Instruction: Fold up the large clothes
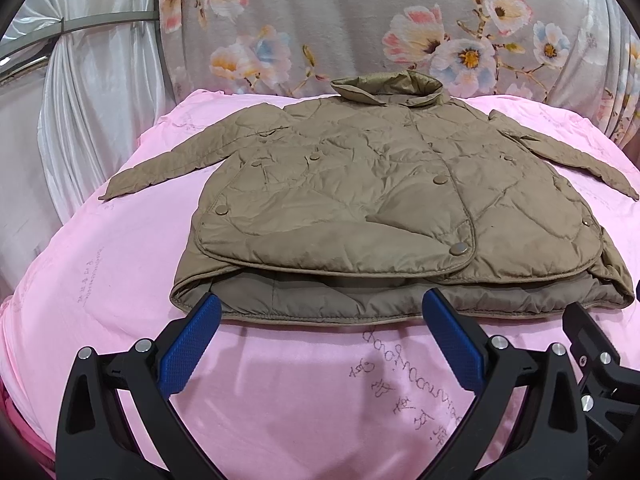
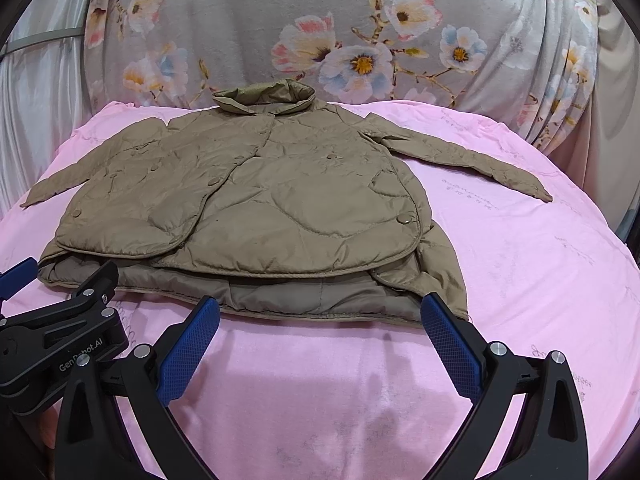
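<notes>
A: The quilted khaki jacket (image 1: 380, 200) lies face up and buttoned on the pink bedsheet (image 1: 100, 280), its collar (image 1: 390, 88) at the far side toward the floral blanket (image 1: 360, 20). Both sleeves are spread out: the left sleeve (image 1: 168, 160) runs off toward the white curtain (image 1: 100, 80), the right sleeve (image 2: 472, 160) reaches across the sheet on the other side.

B: Folded at all?

A: I'd say not. The body is flat, and the rear panel of the hem (image 1: 320, 304) shows below the front flaps. It looks like the very start, before the first fold.

B: And the tongs?

A: The left tongs (image 1: 320, 300) are spread wide and gripping nothing, blue pads (image 1: 188, 344) poised at the near hem toward the jacket's left corner. The right tongs (image 2: 320, 304) are likewise wide open and empty, at the hem toward the right corner. They sit close side by side; each shows at the edge of the other's view.

B: So what does the next move need?

A: Probably a pinch on an edge: either each hem corner, to carry the bottom up toward the collar, or each sleeve in turn, to lay it across the chest. The padding is thick and slippery-looking, so the pads should close over both layers or the back panel may be left behind.
</notes>
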Demonstrator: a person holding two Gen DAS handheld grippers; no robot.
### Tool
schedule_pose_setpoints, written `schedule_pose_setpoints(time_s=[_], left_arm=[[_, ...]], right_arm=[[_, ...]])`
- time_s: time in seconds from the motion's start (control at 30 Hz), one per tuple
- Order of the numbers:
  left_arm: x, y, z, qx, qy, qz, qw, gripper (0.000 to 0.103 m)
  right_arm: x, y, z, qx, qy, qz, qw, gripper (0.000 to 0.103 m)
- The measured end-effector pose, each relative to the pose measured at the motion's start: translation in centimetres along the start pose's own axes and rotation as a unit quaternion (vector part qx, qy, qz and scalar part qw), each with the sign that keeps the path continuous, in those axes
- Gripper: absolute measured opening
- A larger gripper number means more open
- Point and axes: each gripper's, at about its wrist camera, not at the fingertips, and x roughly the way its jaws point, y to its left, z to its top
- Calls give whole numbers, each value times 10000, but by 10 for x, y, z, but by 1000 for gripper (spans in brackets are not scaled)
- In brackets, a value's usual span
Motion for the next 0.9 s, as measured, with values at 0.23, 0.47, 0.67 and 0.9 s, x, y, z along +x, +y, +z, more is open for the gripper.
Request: schedule_pose_setpoints(time_s=[0.23,0.47,0.67,0.9], left_arm=[[-1,-2,-1,5,-1,-7,10000,98],[-2,1,-1,-27,-6,-7,10000,98],[-5,3,-3,-77,3,-39,10000,98],[-5,4,-3,-94,6,-23,10000,98]], right_arm=[[1,0,0,-2,0,8,10000,98],[1,0,-1,4,-6,7,10000,98],[1,5,1,-23,-15,38,10000,98],[1,8,3,-27,-18,41,10000,98]])
